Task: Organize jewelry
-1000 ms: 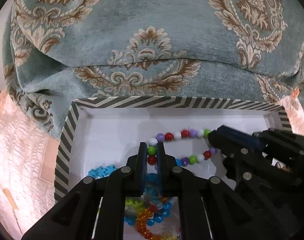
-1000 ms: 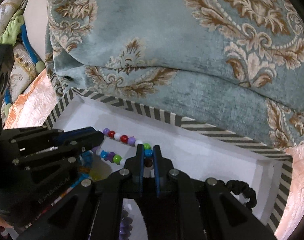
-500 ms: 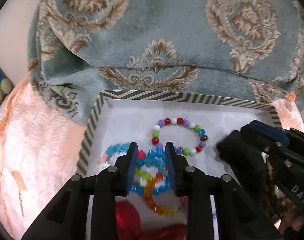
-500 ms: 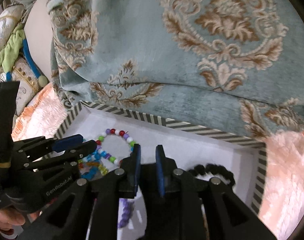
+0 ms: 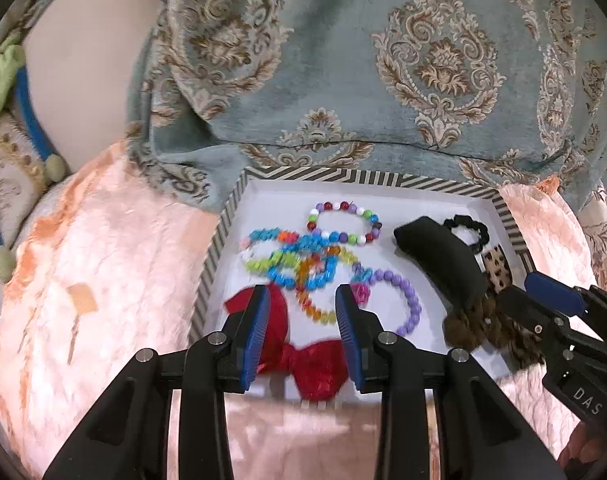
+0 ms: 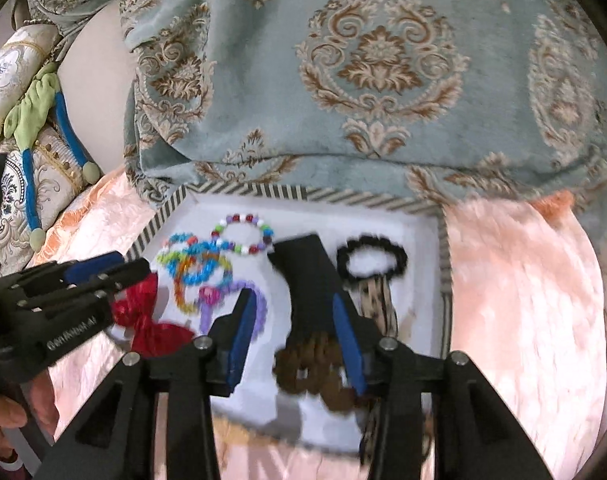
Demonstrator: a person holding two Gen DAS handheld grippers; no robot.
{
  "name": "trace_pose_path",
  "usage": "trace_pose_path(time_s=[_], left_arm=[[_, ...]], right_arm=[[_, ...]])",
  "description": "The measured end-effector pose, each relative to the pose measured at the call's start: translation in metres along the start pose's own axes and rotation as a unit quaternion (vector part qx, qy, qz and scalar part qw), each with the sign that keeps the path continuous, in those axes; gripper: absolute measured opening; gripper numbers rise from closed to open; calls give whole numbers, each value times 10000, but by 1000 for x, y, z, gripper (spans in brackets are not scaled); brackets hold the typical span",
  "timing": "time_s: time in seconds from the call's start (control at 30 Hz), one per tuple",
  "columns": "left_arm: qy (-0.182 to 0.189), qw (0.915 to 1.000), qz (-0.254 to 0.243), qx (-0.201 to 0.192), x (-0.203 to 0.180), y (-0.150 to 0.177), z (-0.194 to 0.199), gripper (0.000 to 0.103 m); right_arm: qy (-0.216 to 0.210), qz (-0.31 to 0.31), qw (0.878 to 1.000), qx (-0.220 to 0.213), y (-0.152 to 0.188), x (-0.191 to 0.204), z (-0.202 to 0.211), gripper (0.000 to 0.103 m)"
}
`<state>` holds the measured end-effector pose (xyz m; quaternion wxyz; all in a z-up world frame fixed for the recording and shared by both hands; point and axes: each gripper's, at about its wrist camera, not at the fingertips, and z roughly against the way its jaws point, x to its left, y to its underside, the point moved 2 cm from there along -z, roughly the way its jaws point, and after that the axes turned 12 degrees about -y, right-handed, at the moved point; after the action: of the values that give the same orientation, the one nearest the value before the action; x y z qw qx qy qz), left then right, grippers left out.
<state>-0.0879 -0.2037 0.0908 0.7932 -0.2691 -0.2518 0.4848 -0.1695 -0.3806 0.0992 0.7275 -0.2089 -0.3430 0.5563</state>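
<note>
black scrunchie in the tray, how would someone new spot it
Find the striped-rimmed white tray on the peach bedspread. In its far right corner lies the black scrunchie, a small ruffled fabric ring beside the long black pouch; unlike the bracelets, it has no beads.

Bed, covered with a glossy peach quilted bedspread (image 5: 115, 264).

Lying directly on it:
- Tray (image 5: 343, 174), rectangular, white inside, black-and-white striped rim; sits near the middle.
- Cushion (image 5: 343, 80), teal velvet with a beige and brown damask pattern; lies along the tray's far edge, overlapping its rim.
- Bolster (image 6: 7, 68), cream brocade with blue cord and green trim, at far left.
</note>
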Motion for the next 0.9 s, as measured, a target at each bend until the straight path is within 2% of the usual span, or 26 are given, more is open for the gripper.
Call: trace_pose_path(time_s=[0.13, 0.4, 0.53, 0.9], left_arm=[[-97, 9999, 34, -71, 3, 17, 18, 18], [-221, 9994, 1, -255, 2, 40, 52, 18], [-282, 9990, 22, -341, 3, 46, 65, 18], [-385, 9978, 122, -532, 6, 50, 88, 18]], right_arm=[[88, -34, 9999, -44, 20, 8, 18, 45], [113, -20, 9996, -276, 37, 27, 48, 55], [223, 82, 9992, -318, 42, 35, 58, 57], [182, 113, 9987, -467, 49, 46, 80, 60]])
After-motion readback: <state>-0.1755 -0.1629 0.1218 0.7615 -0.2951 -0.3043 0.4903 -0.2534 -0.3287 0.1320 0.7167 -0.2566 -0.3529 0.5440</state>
